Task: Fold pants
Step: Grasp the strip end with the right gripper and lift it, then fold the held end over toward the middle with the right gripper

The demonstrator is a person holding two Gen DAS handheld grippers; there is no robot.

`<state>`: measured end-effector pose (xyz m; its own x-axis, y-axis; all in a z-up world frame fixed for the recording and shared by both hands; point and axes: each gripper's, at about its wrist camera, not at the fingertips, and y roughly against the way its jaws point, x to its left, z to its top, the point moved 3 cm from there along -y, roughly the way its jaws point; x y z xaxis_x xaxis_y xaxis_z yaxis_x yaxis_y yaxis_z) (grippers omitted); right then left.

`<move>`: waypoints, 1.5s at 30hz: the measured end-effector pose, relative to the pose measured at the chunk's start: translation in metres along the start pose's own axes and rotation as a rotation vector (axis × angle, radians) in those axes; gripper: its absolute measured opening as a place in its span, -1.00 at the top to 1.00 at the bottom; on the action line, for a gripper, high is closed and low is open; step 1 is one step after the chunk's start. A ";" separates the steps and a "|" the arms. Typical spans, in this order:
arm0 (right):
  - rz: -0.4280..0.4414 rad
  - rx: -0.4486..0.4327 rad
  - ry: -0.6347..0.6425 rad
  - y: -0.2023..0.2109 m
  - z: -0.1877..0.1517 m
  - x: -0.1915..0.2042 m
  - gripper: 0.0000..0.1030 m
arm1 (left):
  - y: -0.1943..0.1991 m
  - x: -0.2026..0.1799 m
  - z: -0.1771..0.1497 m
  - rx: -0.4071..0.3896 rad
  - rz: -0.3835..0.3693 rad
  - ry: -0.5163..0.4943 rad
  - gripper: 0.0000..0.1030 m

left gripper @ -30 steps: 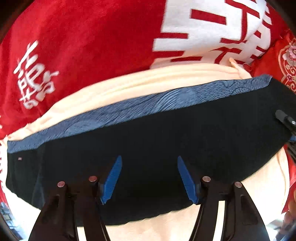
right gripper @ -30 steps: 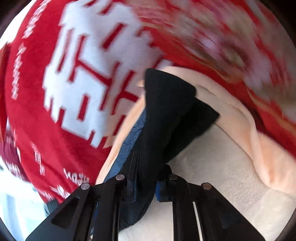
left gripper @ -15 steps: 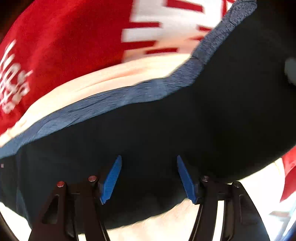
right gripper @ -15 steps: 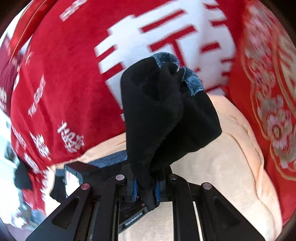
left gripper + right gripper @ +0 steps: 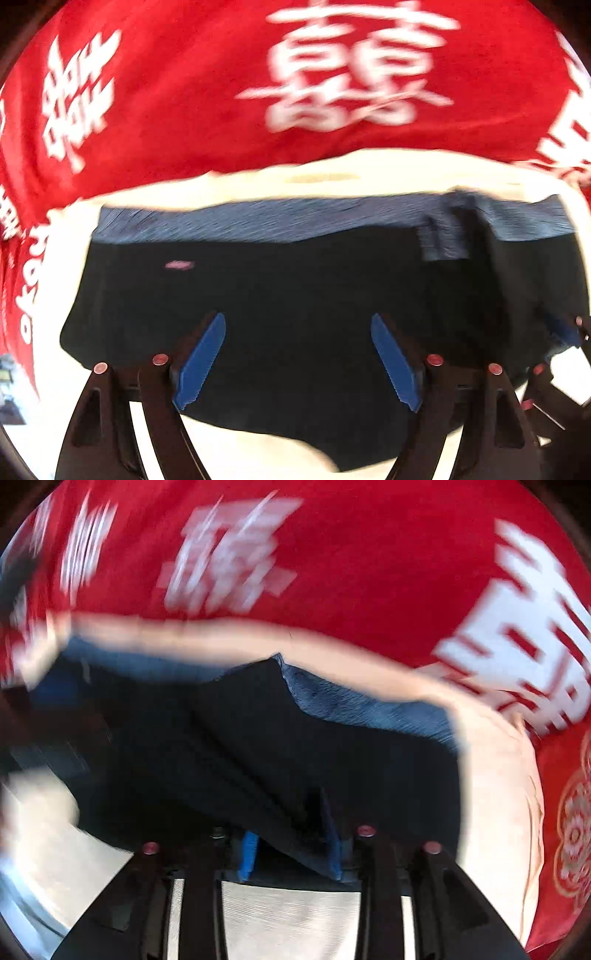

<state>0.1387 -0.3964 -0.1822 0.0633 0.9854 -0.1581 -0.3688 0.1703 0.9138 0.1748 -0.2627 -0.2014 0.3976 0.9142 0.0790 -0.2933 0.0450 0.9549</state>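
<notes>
The dark pants [image 5: 295, 277] with a blue-grey waistband [image 5: 258, 221] lie flat on a cream blanket [image 5: 332, 173]. My left gripper [image 5: 295, 319] hovers over their lower half. Its jaws are opening wide and nothing is pinched between the blue pads [image 5: 201, 358]. In the right wrist view a folded layer of the pants [image 5: 258, 746] lies over the rest, beside the waistband [image 5: 369, 705]. My right gripper [image 5: 291, 834] has its jaws opening, with that fold's edge still lying loosely between them. Both views are blurred by motion.
A red blanket with white characters [image 5: 184, 92] covers the surface beyond the cream blanket and shows again as red blanket [image 5: 369, 572]. The right gripper's frame [image 5: 565, 332] pokes in at the left view's right edge. A red patch with gold flowers [image 5: 569, 830] lies at the far right.
The right gripper swung its gripped end of the pants over onto the rest, and its jaws have spread apart. The left gripper slid sideways along the pants and its jaws widened.
</notes>
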 end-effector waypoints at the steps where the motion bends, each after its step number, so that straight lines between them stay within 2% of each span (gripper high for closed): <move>1: -0.071 0.020 0.066 -0.009 -0.004 0.016 0.20 | -0.003 0.007 -0.001 0.007 0.004 0.005 -0.60; 2: -0.144 0.007 0.133 -0.007 -0.008 0.029 0.19 | -0.005 0.011 0.000 0.007 0.002 0.006 -0.60; 3: -0.148 -0.016 0.162 0.003 -0.010 0.037 0.09 | -0.004 0.000 -0.012 0.004 0.001 0.004 -0.60; 4: -0.129 -0.027 0.164 0.011 -0.012 0.039 -0.08 | -0.003 -0.001 -0.012 0.004 -0.004 0.002 -0.60; 6: -0.049 -0.036 0.123 0.036 -0.017 0.036 -0.13 | 0.003 -0.003 -0.018 0.005 -0.039 0.007 -0.60; 8: 0.131 -0.026 -0.020 0.051 -0.018 0.019 -0.13 | 0.000 0.000 -0.012 -0.007 -0.090 0.003 -0.60; 9: 0.259 -0.016 -0.158 0.054 -0.018 0.002 -0.14 | 0.001 -0.007 -0.011 -0.012 -0.107 -0.007 -0.60; 10: 0.325 -0.008 -0.250 0.054 -0.019 -0.006 -0.14 | -0.002 -0.013 -0.009 -0.014 -0.119 -0.024 -0.60; 11: 0.421 0.004 -0.403 0.049 -0.021 -0.025 -0.14 | -0.008 -0.023 -0.010 -0.007 -0.120 -0.050 -0.60; 13: 0.547 0.023 -0.620 0.033 -0.026 -0.049 -0.13 | -0.027 -0.035 -0.015 0.031 -0.101 -0.072 -0.60; 14: 0.628 0.033 -0.731 0.021 -0.029 -0.059 -0.13 | -0.038 -0.039 -0.020 0.066 -0.099 -0.063 -0.61; 15: 0.709 0.038 -0.831 0.011 -0.032 -0.066 -0.12 | -0.040 -0.038 -0.023 0.053 -0.107 -0.036 -0.66; 17: 0.803 0.055 -0.950 -0.002 -0.036 -0.067 -0.11 | -0.040 -0.034 -0.025 0.040 -0.107 -0.009 -0.73; 21: 0.906 0.093 -1.071 -0.023 -0.045 -0.060 -0.10 | -0.043 -0.035 -0.024 0.043 -0.107 -0.020 -0.78; 24: 0.956 0.129 -1.160 -0.033 -0.053 -0.053 -0.10 | -0.050 -0.031 -0.021 0.041 -0.100 -0.031 -0.79; 29: 0.948 0.065 -1.263 -0.038 -0.057 -0.064 -0.10 | -0.050 -0.034 -0.020 0.039 -0.094 -0.016 -0.79; 30: 0.954 0.065 -1.290 -0.041 -0.058 -0.067 0.08 | -0.050 -0.034 -0.020 0.038 -0.093 -0.016 -0.79; 31: 0.951 0.080 -1.339 -0.049 -0.062 -0.068 0.34 | -0.051 -0.034 -0.021 0.038 -0.093 -0.016 -0.79; 32: 0.943 0.105 -1.364 -0.055 -0.064 -0.070 0.92 | -0.050 -0.035 -0.021 0.041 -0.094 -0.016 -0.79; 34: 0.941 0.106 -1.356 -0.053 -0.061 -0.074 0.91 | -0.045 -0.034 -0.023 0.048 -0.097 -0.015 -0.79; 35: 0.938 0.084 -1.307 -0.044 -0.056 -0.076 0.91 | -0.045 -0.034 -0.022 0.050 -0.096 -0.016 -0.79; 36: 0.923 0.064 -1.235 -0.032 -0.048 -0.076 0.91 | -0.045 -0.033 -0.021 0.050 -0.095 -0.018 -0.79; 37: 0.891 0.056 -1.110 -0.015 -0.038 -0.073 0.91 | -0.051 -0.033 -0.015 0.050 -0.092 -0.021 -0.79; 39: 0.859 0.079 -0.997 -0.001 -0.034 -0.064 0.91 | -0.050 -0.033 -0.015 0.044 -0.091 -0.020 -0.79; 41: 0.838 0.142 -0.974 -0.008 -0.042 -0.052 0.91 | -0.048 -0.030 -0.014 0.043 -0.090 -0.007 -0.79; 45: 0.791 0.206 -0.990 -0.046 -0.056 -0.040 0.91 | -0.041 -0.018 -0.013 0.048 -0.059 0.012 -0.79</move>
<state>0.1007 -0.4436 -0.2387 0.5852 0.3832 0.7146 -0.4776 -0.5494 0.6857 0.1690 -0.2757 -0.2458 0.4023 0.9153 0.0192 -0.2280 0.0798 0.9704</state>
